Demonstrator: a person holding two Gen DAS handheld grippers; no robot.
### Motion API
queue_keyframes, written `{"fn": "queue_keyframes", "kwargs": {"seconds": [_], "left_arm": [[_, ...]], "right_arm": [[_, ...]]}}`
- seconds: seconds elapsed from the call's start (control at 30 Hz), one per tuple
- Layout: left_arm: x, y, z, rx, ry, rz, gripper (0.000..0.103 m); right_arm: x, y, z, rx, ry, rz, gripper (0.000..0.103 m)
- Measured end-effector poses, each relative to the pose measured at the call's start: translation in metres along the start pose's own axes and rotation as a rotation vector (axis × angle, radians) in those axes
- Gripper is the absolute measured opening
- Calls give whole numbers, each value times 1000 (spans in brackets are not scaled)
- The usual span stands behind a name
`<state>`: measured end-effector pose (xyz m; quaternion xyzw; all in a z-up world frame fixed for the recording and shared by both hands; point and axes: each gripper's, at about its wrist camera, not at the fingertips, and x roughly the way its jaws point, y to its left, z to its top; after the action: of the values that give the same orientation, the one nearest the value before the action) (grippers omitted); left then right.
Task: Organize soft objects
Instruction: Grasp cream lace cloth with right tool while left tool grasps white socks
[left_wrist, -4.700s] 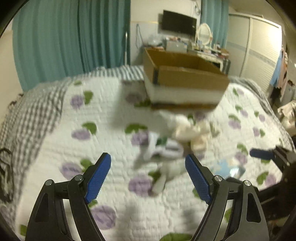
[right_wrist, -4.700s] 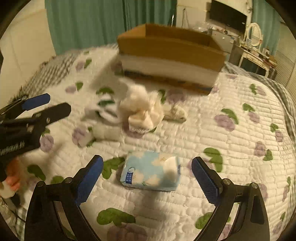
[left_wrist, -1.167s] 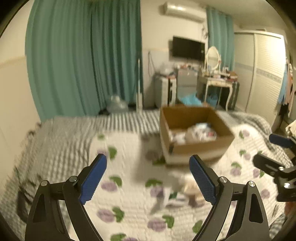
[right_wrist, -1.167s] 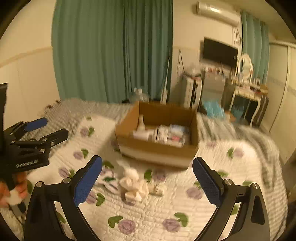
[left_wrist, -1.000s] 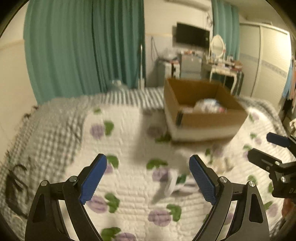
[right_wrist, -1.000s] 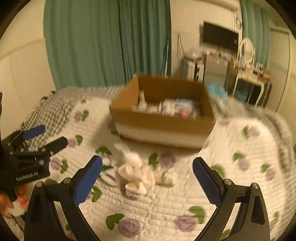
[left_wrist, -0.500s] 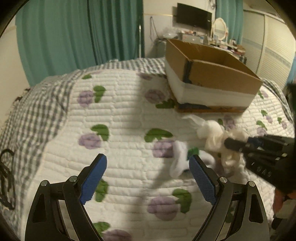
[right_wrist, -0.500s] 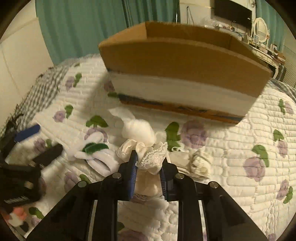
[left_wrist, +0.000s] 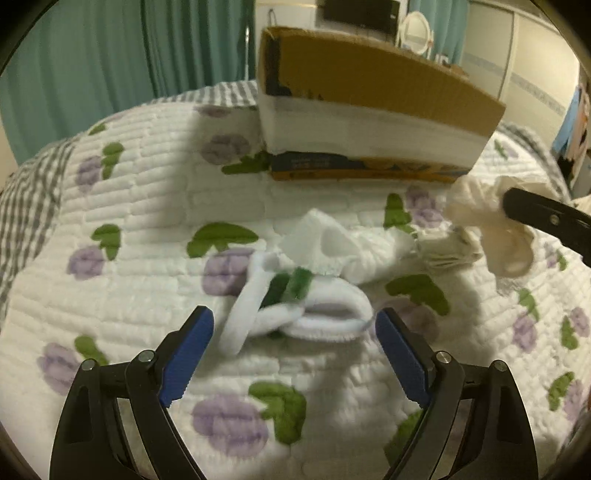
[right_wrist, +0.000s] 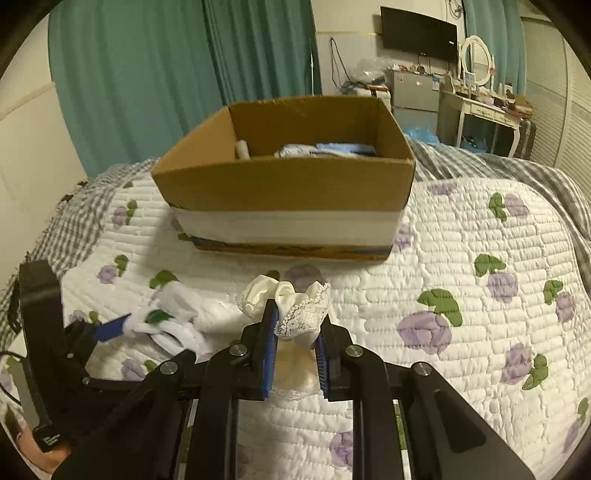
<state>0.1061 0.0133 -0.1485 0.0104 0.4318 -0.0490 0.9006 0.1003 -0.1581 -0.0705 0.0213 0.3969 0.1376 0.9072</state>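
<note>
Gripping a cream, lace-trimmed fabric bundle (right_wrist: 295, 314) between its blue pads, the right gripper (right_wrist: 293, 354) sits low centre in its own view, jaws drawn close on the cloth. In the left wrist view that same bundle (left_wrist: 491, 225) shows at the right edge, pinched by a black finger, clear of the quilt as far as I can tell.

The left gripper (left_wrist: 295, 354) has its jaws spread wide with nothing in them, poised just before a white sock with green stripes (left_wrist: 295, 310) lying at the frame's middle. Another white sock (left_wrist: 343, 243) lies just behind it.

Beyond them, in the upper half of both views, an open brown cardboard box with a white band (right_wrist: 288, 206) stands on the white quilted bedspread with purple flowers and green leaves (right_wrist: 480, 295); pale soft items (right_wrist: 325, 149) lie inside.
</note>
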Motion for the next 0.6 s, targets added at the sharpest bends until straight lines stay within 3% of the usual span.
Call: {"fn": "queue_keyframes", "kwargs": {"seconds": [0.07,0.13,0.23,0.43,0.6], "left_arm": [[10,-5,4,17,8,18,86],[19,-5,9,20,10,18,70],[31,-3,12,13,33,-1,63],[22,-3,10,10,23,-23,60],[-13,4,4,-25,-2,-36,60]], "right_arm": [[7,2,-2,-1,9,5,18],[10,0,-3,-6,14,1,18],[13,0,-5,-13,18,-4,18],[2,-3,-9,-16,12,5,18],[-27,0,-8,-22,-11,12,18]]}}
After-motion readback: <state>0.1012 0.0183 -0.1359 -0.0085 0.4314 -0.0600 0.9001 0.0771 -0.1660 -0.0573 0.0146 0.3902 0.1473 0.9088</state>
